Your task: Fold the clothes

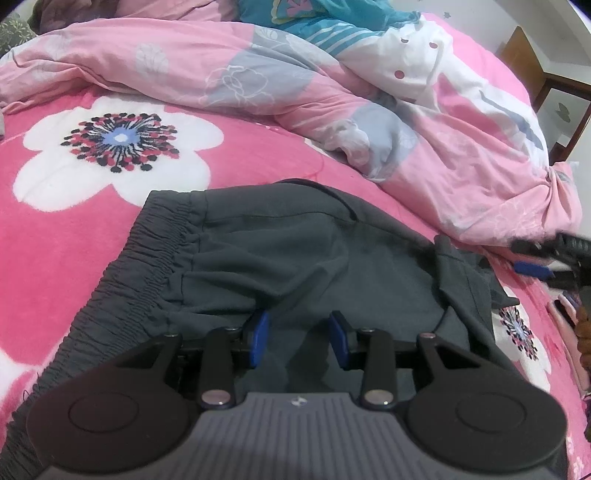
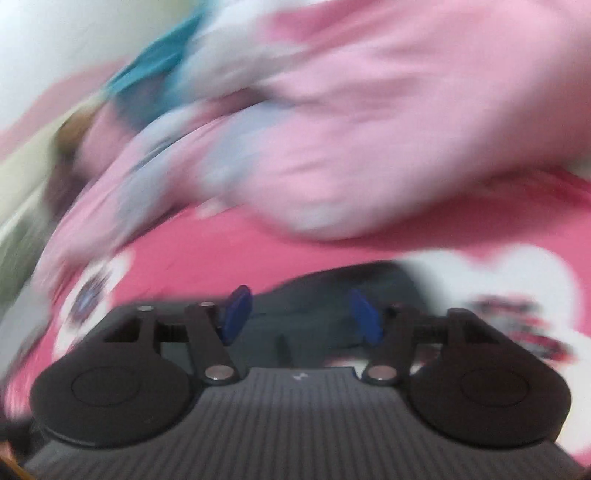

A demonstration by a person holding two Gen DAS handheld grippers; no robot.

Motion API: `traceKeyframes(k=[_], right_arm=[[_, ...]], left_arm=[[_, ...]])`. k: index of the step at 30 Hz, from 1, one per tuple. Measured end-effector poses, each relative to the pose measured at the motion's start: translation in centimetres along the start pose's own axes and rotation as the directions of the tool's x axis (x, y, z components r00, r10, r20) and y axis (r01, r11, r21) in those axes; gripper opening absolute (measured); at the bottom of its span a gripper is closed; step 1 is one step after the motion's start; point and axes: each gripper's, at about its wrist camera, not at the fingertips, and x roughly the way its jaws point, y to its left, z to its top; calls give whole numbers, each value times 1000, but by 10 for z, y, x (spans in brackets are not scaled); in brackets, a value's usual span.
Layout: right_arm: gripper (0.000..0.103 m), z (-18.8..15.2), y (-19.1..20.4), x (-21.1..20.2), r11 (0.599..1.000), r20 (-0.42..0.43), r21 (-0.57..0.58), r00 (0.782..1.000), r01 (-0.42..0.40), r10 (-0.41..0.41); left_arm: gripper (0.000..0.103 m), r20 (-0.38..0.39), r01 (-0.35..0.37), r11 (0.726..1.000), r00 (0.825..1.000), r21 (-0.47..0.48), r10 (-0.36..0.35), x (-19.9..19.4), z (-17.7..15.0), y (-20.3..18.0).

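Dark grey shorts (image 1: 295,258) lie partly folded on pink flowered bed blanket (image 1: 74,240), near crumpled duvet (image 1: 406,110). Our left claw (image 1: 301,339) open, above fabric. Our right claw (image 2: 301,314) open, empty, view blurred. We judge cloth light, limp, non-slippery; best grip at elastic waistband (image 1: 155,266) or hem corners.

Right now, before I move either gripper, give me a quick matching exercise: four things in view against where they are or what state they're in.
Things:
1. dark grey shorts
2. left gripper
3. crumpled pink duvet
4. teal garment

States:
A. heaped beyond the shorts
B. open, over the grey fabric
C. spread on the pink flower blanket, elastic waistband at left
D. at the far top, behind the duvet

Pairs: 1-C, 2-B, 3-A, 4-D
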Motion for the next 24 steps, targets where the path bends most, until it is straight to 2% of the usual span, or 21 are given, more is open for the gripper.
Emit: traceKeyframes(k=[2,3,5,7,8,9,11,13,16,18,20,24], right_arm=[[80,1,37,24,996,-62,-86,998,8,-13],[81,-1,50,37,991,-88,-131,995,28,-39],[81,-6,71,63,972,-133,-220,985,81,-112],[78,-10,71,83,947,-152,-271,964,171,-218],[59,-12,70,92,931,-159,-295,949,216,-271],[26,-13,65,93,930,-157,-282,944,238,-289],[4,-7,40,75,962,-140,-135,957,237,-256],[2,-4,16,38,976,-66,21,975,215,-213],[1,-13,-11,-24,971,68,187,984,151,-167],[1,-32,-34,-62,945,127,308,980,106,-152],[1,-59,-55,-90,903,157,421,973,87,-167],[2,-118,-92,-113,797,137,597,967,91,-213]], left_arm=[[37,0,0,1000,1000,-1,0,0,0,0],[37,-1,1,1000,1000,-4,-1,0,0,0],[37,-4,5,1000,1000,-11,-5,0,1,1],[37,-9,15,1000,1000,-25,-15,-1,2,4],[37,-12,19,999,1000,-31,-20,-1,3,5],[37,-16,24,999,1000,-38,-24,-1,4,6],[37,-20,29,998,999,-48,-30,-1,5,8],[37,-19,33,998,999,-58,-34,-2,5,9],[37,-16,40,996,999,-74,-41,-2,6,11],[37,-17,45,995,999,-86,-47,-2,7,13],[37,-18,50,994,998,-98,-52,-1,8,15],[37,-14,54,993,998,-102,-56,-1,8,16]])
